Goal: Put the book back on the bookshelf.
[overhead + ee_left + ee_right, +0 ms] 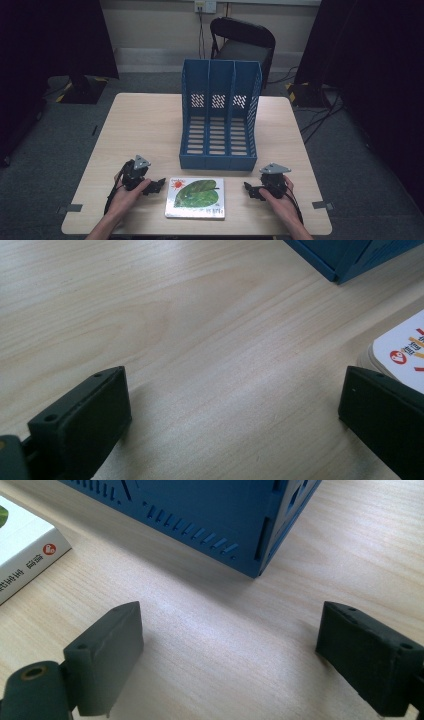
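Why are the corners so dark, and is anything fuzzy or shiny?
High view: the room's edges lie in deep shadow, while the table and blue file rack are lit. Left gripper view: the picture book corner looks soft. Right gripper view: a pale sheen on the wood, shadow under the rack.

The blue file rack [219,117] stands mid-desk, its three open slots facing the near edge. Just in front of it a book [196,198] lies flat, leaving a narrow strip between. Bare desk [145,125] runs left and right of the rack.
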Demonstrator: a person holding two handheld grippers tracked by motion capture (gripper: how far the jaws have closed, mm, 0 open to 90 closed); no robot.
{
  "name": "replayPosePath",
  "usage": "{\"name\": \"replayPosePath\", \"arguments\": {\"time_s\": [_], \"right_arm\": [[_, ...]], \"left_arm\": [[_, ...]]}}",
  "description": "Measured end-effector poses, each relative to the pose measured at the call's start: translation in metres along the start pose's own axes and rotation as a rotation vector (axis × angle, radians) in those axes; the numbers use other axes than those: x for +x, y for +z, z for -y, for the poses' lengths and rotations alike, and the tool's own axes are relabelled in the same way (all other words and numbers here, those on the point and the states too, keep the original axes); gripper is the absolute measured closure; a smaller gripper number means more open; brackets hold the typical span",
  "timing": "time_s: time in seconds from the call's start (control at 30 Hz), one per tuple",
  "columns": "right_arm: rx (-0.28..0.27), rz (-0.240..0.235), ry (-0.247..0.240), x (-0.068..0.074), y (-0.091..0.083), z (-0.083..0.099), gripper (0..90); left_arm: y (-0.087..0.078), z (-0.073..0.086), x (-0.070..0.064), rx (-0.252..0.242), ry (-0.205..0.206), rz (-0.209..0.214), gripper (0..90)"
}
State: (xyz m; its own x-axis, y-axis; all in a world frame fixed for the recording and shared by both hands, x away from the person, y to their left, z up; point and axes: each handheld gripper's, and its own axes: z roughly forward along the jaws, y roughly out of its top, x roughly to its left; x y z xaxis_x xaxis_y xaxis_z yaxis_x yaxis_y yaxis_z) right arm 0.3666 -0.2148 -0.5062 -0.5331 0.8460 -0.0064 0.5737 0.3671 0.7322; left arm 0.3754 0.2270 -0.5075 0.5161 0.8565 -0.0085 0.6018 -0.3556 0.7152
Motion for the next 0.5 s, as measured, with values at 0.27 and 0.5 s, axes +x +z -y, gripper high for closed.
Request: {"name": "replayPosePath", "arguments": {"time_s": [0.27, 0.5], "right_arm": [[0.000, 0.013, 0.012, 0.0007, -0.0005, 0.0003, 10.4], [0.012, 0.015, 0.024, 0.0016, -0.0006, -0.0014, 11.3]], "left_arm": [[-0.0002, -0.0002, 0.0007, 0.003, 0.005, 0.003, 0.0], [-0.0066, 0.0002, 0.0039, 0.003, -0.016, -0.009, 10.4]]}}
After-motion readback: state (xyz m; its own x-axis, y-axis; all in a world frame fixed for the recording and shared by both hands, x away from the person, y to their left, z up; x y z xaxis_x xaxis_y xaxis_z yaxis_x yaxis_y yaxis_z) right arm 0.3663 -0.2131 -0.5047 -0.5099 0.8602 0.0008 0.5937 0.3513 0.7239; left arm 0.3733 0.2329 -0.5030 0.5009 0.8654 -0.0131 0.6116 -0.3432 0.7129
